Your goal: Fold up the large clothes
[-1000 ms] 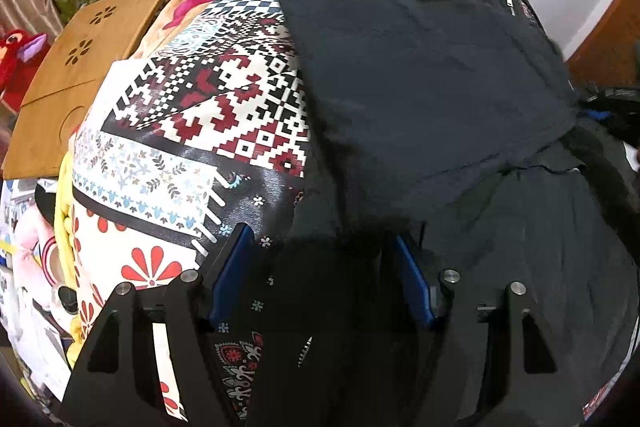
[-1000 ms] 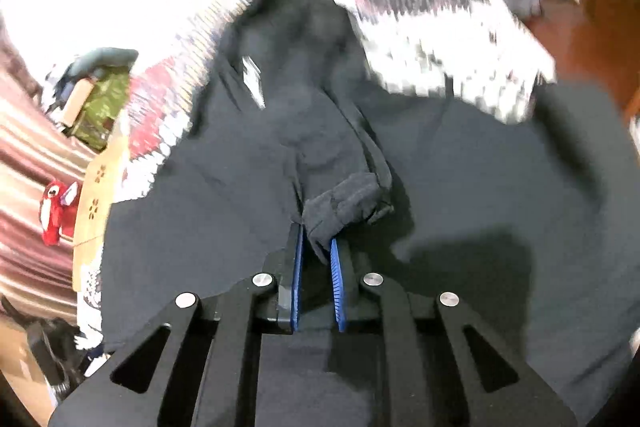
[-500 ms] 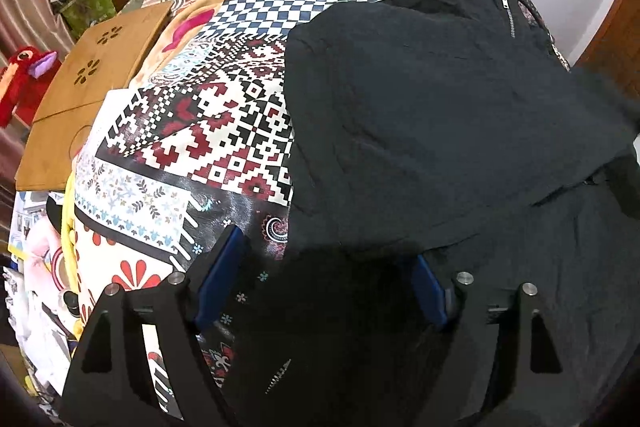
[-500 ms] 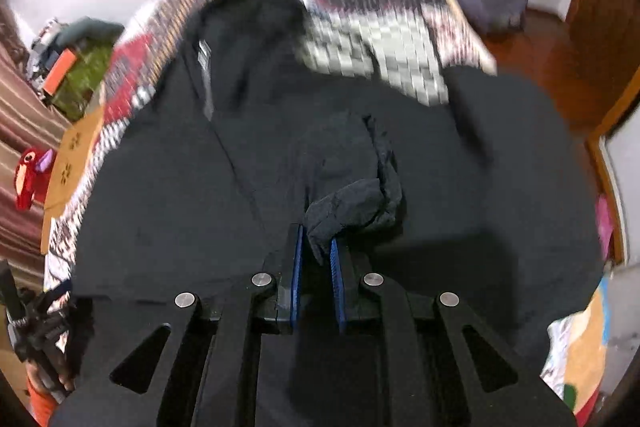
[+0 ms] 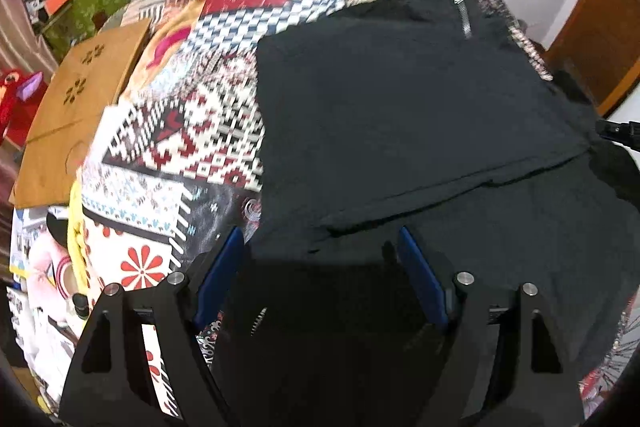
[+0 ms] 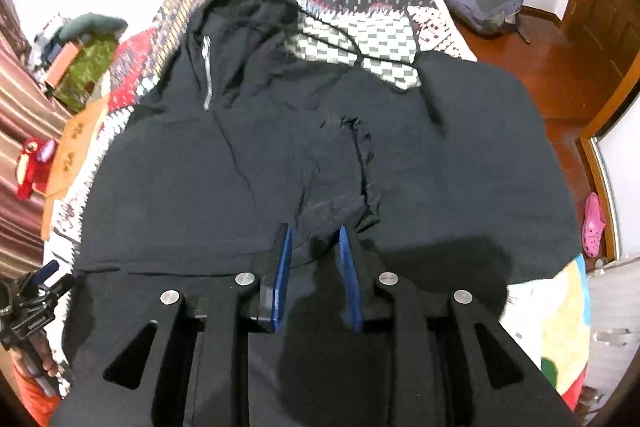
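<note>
A large black zip hoodie lies spread on a patterned bedspread. Its left side is folded inward, with the hood and silver zipper at the far end. My left gripper is open and empty above the hoodie's near left hem. In the right wrist view the hoodie fills the middle, with its sleeve cuff lying on the body just beyond my right gripper. The right jaws stand parted with nothing between them.
A brown wooden board and cluttered shelves lie left of the bed. A grey backpack and a pink shoe lie on the wooden floor to the right. A white wall stands behind the bed.
My right gripper has opened and let go of the sleeve cuff, which now lies on the hoodie body. The left gripper stayed open and drew back slightly.
</note>
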{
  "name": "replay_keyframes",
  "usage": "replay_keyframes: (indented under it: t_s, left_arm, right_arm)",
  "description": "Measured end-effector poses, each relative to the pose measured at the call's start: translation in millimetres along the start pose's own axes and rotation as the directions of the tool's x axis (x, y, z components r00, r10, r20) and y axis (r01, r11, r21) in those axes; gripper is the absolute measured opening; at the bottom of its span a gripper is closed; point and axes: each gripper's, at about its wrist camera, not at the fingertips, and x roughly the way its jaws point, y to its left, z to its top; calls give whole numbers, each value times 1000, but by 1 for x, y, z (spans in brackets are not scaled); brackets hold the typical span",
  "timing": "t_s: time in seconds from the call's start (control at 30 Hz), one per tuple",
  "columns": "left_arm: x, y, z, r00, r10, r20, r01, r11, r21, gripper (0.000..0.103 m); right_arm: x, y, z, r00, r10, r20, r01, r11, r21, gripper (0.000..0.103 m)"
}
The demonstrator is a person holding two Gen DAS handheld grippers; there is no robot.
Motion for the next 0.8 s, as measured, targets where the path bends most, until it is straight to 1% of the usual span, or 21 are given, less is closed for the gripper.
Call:
replay_keyframes:
  t_s: [0.13, 0.17, 0.2, 0.23, 0.27, 0.3, 0.37, 0.47, 0.57, 0.67, 0.73, 0.8]
  left_arm:
    - [-24, -13, 13, 998, -3, 69, 1, 1000, 27, 79]
    - [-30, -16, 18, 996, -7, 87, 4, 1000, 31, 79]
    - [-37, -20, 24, 994, -12, 111, 8, 999, 35, 79]
    - [-43, -24, 30, 991, -14, 131, 9, 999, 37, 79]
    - [-47, -26, 34, 989, -16, 146, 10, 999, 39, 79]
    - [-51, -30, 41, 986, -17, 167, 11, 999, 42, 79]
    - [-59, -35, 54, 979, -20, 202, 11, 999, 47, 80]
    - [-66, -48, 73, 969, -26, 247, 16, 999, 43, 82]
    - [-65, -60, 89, 962, -48, 267, 39, 998, 39, 82]
    - [-59, -76, 100, 961, -71, 269, 58, 997, 56, 82]
    - [-54, -86, 101, 961, -83, 262, 67, 995, 70, 82]
    - [-45, -97, 102, 964, -96, 246, 77, 993, 87, 82]
  right_arm:
    - [-36, -9, 3, 995, -1, 96, 0, 1000, 8, 25]
    - [-43, -11, 4, 993, -5, 114, 4, 1000, 11, 27]
    - [-52, -15, 6, 990, -8, 140, 5, 1000, 20, 34]
    - [-59, -19, 6, 987, -11, 161, 7, 1000, 30, 44]
    - [-69, -25, 7, 982, -18, 186, 10, 999, 46, 50]
    - [-77, -30, 8, 978, -26, 208, 13, 998, 63, 60]
    - [-92, -44, 8, 966, -51, 255, 24, 994, 106, 70]
    - [-103, -69, 7, 958, -76, 277, 30, 985, 169, 72]
    - [-100, -95, 5, 962, -92, 258, 30, 971, 236, 72]
    - [-85, -121, -1, 974, -77, 215, 7, 951, 308, 72]
    - [-71, -137, -5, 982, -59, 179, -9, 934, 356, 72]
    - [-54, -153, -11, 989, -27, 143, -34, 913, 406, 72]
